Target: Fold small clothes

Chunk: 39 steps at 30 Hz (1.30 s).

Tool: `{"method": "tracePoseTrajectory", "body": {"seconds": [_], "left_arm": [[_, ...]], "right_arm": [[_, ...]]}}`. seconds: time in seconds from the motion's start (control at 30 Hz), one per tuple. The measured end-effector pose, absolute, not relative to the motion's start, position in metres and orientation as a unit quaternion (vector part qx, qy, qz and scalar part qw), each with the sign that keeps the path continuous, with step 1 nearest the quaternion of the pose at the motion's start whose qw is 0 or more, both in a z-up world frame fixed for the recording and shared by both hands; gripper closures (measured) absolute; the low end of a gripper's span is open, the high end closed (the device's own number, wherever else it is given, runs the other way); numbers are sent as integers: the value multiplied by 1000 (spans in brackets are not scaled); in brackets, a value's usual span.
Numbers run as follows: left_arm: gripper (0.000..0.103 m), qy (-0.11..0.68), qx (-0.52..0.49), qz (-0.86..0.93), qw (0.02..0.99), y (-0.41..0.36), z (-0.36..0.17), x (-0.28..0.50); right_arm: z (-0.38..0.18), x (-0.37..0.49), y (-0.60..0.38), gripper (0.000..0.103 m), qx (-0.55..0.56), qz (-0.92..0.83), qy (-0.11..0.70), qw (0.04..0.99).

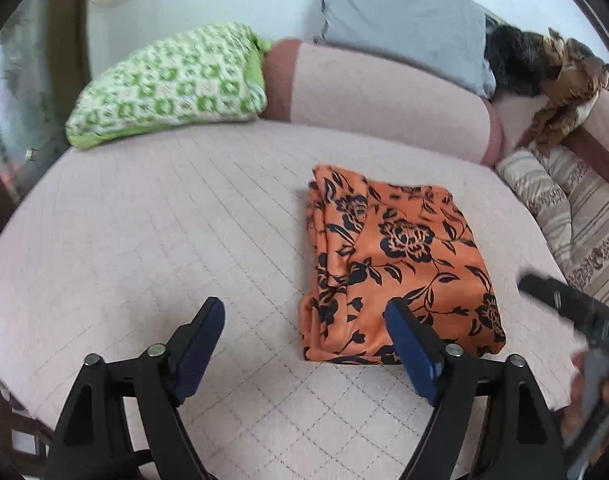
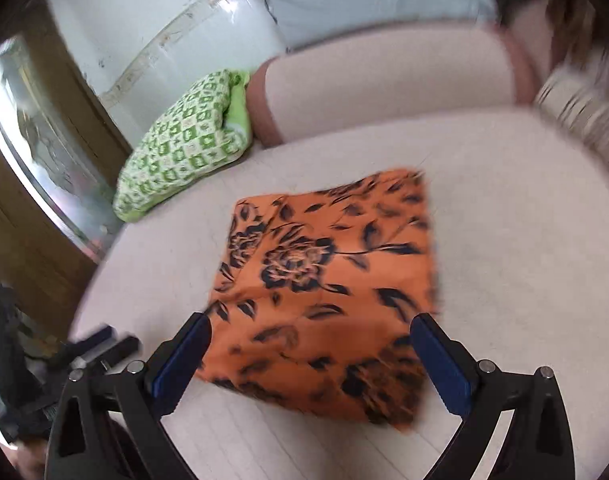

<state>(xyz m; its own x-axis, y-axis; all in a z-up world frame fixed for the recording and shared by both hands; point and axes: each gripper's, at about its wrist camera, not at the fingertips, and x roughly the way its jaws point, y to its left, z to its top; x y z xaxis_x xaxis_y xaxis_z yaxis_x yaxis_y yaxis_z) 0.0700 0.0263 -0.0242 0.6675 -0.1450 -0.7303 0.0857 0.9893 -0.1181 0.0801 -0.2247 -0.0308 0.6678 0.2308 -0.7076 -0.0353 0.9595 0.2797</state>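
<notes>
garment: orange floral cloth (image 1: 400, 264), folded into a compact block, flat on the pale quilted bed cover (image 1: 164, 216). Looks like the fold is done or nearly so, my read only.

left tongs: my left gripper (image 1: 304, 324) stands wide apart, nothing between the pads, nothing touching. Cloth's near-left corner lies just ahead of and behind my right-hand finger (image 1: 408, 340) in this view, so the block sits ahead and to the right of these tongs.

right tongs: my right gripper (image 2: 310, 340) also spread wide, empty. The cloth (image 2: 324, 280) lies straight ahead, its near edge showing between the two fingers, but the pads stand off it.

long axis: runs away from me, roughly in line with both tongs; near short edge faces me.

nearer hand: right, I'd say. It's centred on the block; the left is offset to its left edge.

other tool in view: right gripper's tip shows blurred at the right edge of the left view (image 1: 564, 304); the left gripper shows blurred at lower left of the right view (image 2: 100, 348).

surroundings: green patterned pillow (image 1: 168, 84) well beyond and left of the tongs, pink bolster (image 1: 384, 100) beyond the cloth, striped cushion (image 1: 564, 208) off right.

next, guess: if another fold is wanted, take the near corners, one tong each, and carry them away along the long axis. Thin slippery stack, layers may slide.

blur: right view smeared, edge detail unsure.
</notes>
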Motion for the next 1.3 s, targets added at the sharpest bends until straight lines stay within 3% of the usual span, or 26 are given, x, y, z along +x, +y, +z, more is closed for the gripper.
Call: {"method": "tracePoseTrajectory", "body": {"seconds": [0.37,0.8,0.9,1.3], "left_arm": [[13,404,-30,-32,914,17,-11,30],[12,384,-7,-56,921,-5,14,18],[2,385,-5,-51,922,-8,14,21],[0,395,-1,-55,917,-13,10,37]], "right_arm": [[-40,-18,-219,2,20,-2,438,899],[-2,-15,-205,1,-33,-20,392,919],[-7,-11,-205,1,-34,-25,399,916],[-12,0,-203,1,-31,-20,406,913]]}}
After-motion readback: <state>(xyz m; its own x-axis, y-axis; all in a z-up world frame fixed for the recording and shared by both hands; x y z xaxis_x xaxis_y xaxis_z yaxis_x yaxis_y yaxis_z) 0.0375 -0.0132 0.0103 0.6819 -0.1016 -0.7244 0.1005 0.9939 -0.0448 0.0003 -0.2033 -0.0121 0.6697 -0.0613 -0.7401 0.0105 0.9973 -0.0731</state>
